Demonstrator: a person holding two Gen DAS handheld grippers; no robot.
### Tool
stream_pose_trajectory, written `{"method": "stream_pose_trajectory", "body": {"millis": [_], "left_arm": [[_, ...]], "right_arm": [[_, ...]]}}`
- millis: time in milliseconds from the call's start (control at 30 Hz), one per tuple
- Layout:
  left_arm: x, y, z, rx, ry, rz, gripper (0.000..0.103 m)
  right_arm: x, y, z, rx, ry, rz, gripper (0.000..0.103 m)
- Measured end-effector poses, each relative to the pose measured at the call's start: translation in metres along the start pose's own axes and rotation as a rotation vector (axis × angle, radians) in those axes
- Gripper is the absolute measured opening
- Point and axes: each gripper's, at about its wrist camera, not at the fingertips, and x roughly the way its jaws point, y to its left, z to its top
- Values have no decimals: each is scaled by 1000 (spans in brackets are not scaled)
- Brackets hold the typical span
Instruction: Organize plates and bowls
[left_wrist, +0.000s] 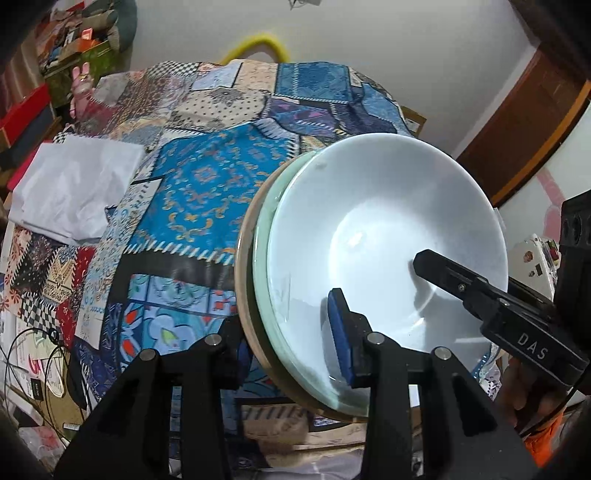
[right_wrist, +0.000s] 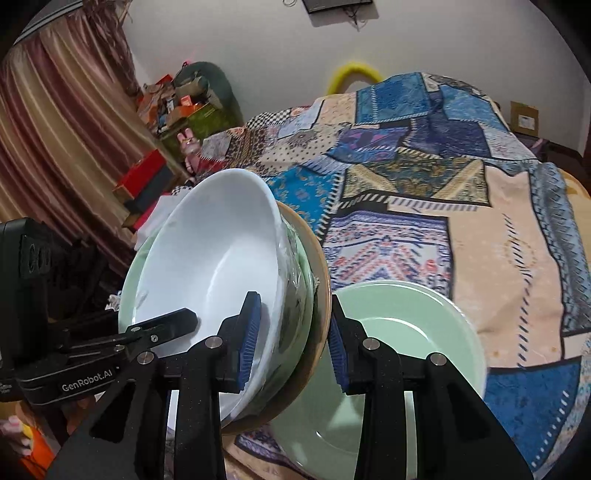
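The stack of dishes hangs tipped on edge above the patchwork cloth, white bowl facing the cameras. The left gripper pinches its rim at 6 o'clock, and the right gripper pinches the other side. Labels read "DAS" and "GenRobot.AI". A green bowl lies at 5 o'clock.

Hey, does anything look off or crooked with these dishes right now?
Yes. The stack, white ceramic bowl nested in pale green dish and tan plate, is tipped steeply on edge, pinched by left claw and right claw.
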Motion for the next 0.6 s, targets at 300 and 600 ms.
{"method": "stream_pose_trajectory", "body": {"millis": [300, 600], "left_arm": [[7, -35, -1, 42, 12, -12, 37], [30, -65, -4, 75, 54, -35, 37]], "right_arm": [[-23, -29, -11, 40, -19, -24, 32], [-32, -59, -23, 87, -11, -52, 32]]}}
